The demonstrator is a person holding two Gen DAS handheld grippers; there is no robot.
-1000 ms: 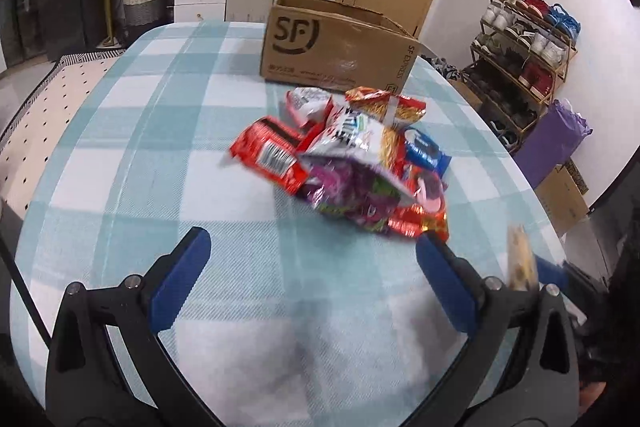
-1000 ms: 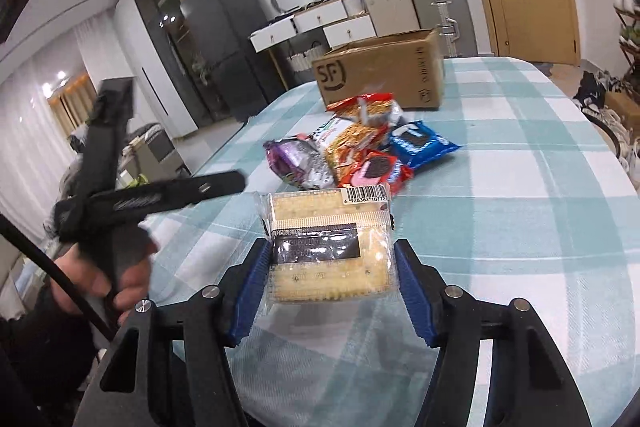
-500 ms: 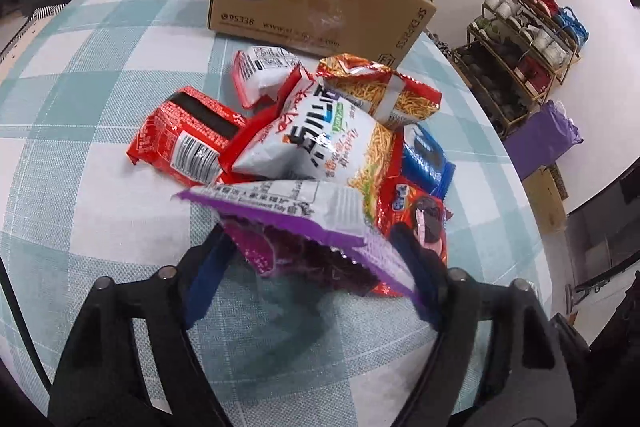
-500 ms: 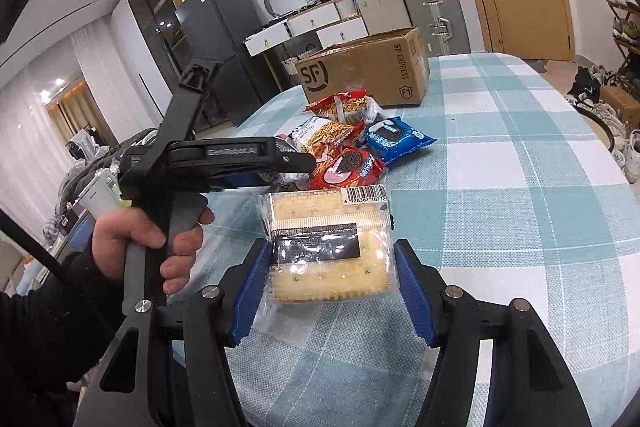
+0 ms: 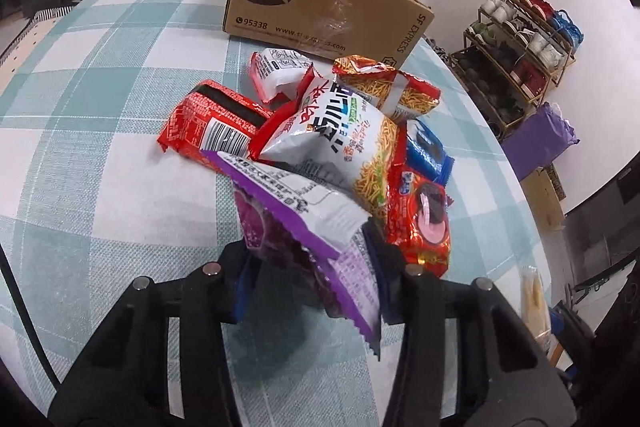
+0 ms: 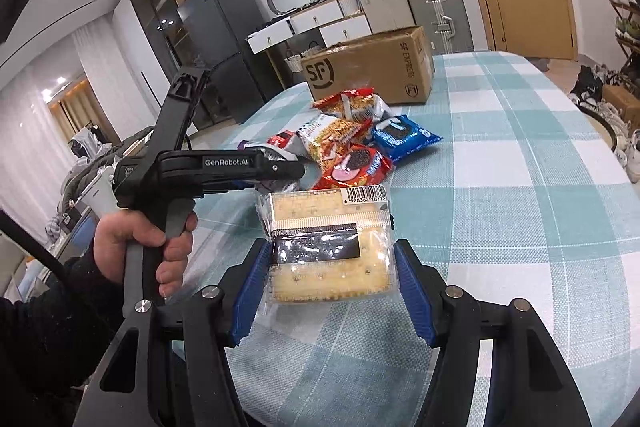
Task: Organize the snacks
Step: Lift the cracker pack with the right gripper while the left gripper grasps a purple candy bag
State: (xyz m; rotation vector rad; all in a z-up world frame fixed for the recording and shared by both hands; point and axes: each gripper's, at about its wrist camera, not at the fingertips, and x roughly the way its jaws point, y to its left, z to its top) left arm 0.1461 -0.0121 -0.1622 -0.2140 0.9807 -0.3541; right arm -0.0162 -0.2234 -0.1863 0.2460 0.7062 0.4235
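A purple snack bag sits at the near edge of the snack pile, crumpled between the blue pads of my left gripper, whose jaws are closing on it. Behind it lie a white noodle-snack bag, a red pack, a blue cookie pack and a red cookie pack. My right gripper is shut on a clear pack of crackers, held above the table. In the right wrist view a hand holds the left gripper at the pile.
A brown cardboard box stands behind the pile on the checked tablecloth. Beyond the table are drawers, suitcases, a door and a shoe rack. A dark cabinet stands at the left.
My left gripper moved forward and down to the pile, and its jaws narrowed from wide apart onto the purple bag. The right gripper kept still with the crackers.
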